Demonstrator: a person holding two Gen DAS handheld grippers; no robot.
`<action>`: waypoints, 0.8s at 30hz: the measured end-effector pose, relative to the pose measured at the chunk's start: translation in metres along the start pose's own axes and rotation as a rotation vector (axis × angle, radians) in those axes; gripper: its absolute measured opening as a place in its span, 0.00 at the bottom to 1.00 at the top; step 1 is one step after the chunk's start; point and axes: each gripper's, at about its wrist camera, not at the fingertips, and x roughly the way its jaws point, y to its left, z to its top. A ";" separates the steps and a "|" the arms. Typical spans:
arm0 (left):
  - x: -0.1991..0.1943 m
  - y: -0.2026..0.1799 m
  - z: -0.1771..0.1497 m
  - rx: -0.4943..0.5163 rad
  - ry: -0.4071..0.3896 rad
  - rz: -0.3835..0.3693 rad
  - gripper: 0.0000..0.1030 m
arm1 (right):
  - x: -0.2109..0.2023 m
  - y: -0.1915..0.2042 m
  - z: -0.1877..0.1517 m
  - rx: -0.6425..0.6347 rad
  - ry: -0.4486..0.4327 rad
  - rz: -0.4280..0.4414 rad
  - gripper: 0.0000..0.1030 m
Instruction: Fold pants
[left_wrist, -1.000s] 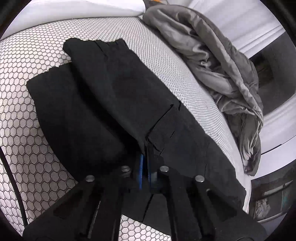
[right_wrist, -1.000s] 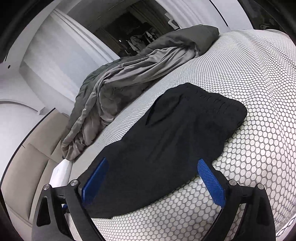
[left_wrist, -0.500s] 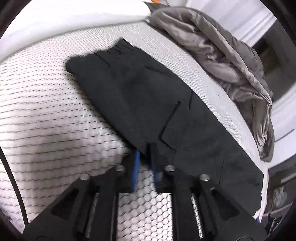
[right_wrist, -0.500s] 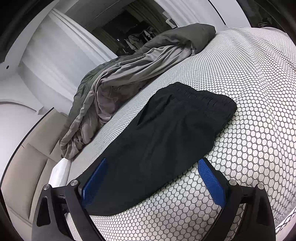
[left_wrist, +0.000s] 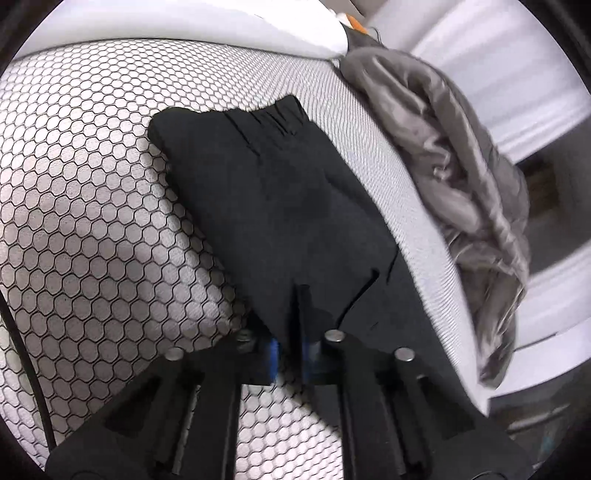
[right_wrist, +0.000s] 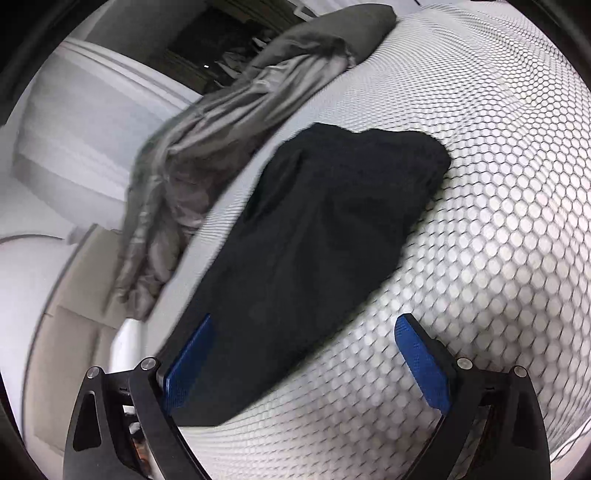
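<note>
Lying folded lengthwise on mattress (left_wrist: 92, 221): black pants (left_wrist: 280, 206); left gripper (left_wrist: 291, 354) fingers clamped on edge; right gripper (right_wrist: 306, 354) fingers apart.

Lighting soft and even, moderately bright. Both views motion-blurred, worst around the grey blanket (right_wrist: 236, 122). Strong fisheye curvature and dark vignette at edges. Black pants (left_wrist: 280, 206) show almost no detail.

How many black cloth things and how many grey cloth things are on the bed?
Black pants: 1
Grey blanket: 1
Total: 2
</note>
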 end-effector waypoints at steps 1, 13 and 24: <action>-0.002 -0.002 0.001 0.014 -0.009 0.002 0.02 | 0.005 -0.001 0.004 -0.009 -0.011 -0.007 0.96; -0.051 -0.006 -0.011 0.164 -0.054 0.039 0.02 | 0.008 -0.011 0.018 0.083 -0.176 0.018 0.02; -0.124 0.041 -0.038 0.243 -0.041 0.232 0.24 | -0.073 -0.037 -0.077 -0.019 -0.061 -0.057 0.33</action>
